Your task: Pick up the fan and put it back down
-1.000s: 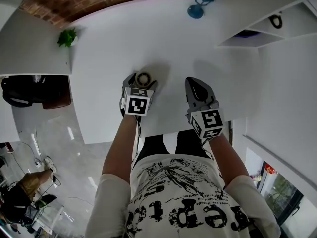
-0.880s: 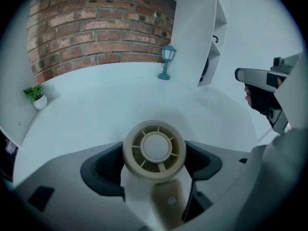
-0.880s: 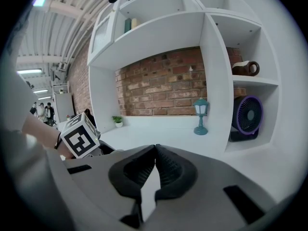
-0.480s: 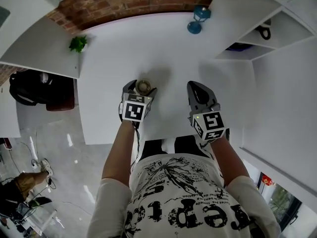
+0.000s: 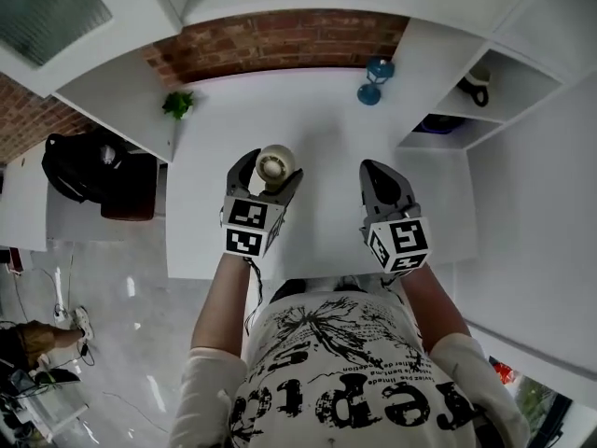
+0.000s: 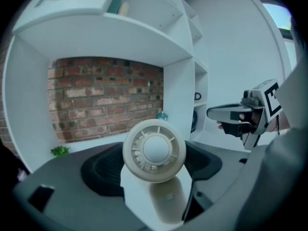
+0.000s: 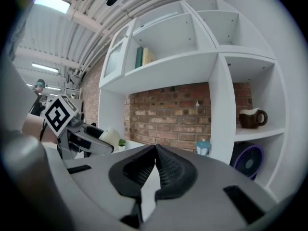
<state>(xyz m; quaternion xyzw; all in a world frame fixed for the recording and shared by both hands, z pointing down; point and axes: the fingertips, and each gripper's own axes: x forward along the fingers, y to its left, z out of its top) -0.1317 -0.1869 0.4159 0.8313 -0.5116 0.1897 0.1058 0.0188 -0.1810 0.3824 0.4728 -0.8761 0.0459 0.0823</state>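
A small cream fan (image 5: 277,163) with a round grille is clamped between the jaws of my left gripper (image 5: 270,167), which holds it above the white table (image 5: 326,129). In the left gripper view the fan (image 6: 154,149) faces the camera on its short stand, with the left gripper (image 6: 152,168) and its black pads on both sides. My right gripper (image 5: 374,170) hovers to the right, shut with nothing in it. The right gripper (image 7: 155,151) shows its pads pressed together. The fan (image 7: 111,137) shows at the left of that view.
A blue lantern (image 5: 374,79) stands at the table's back and a small green plant (image 5: 177,104) at the back left. White shelves on the right hold a mug (image 7: 251,117) and a purple fan (image 7: 248,161). A black bag (image 5: 93,171) lies left of the table.
My left gripper has risen with the fan in it, so the fan now looks larger and nearer. The head view has tilted up toward the brick wall. The right gripper stays shut.
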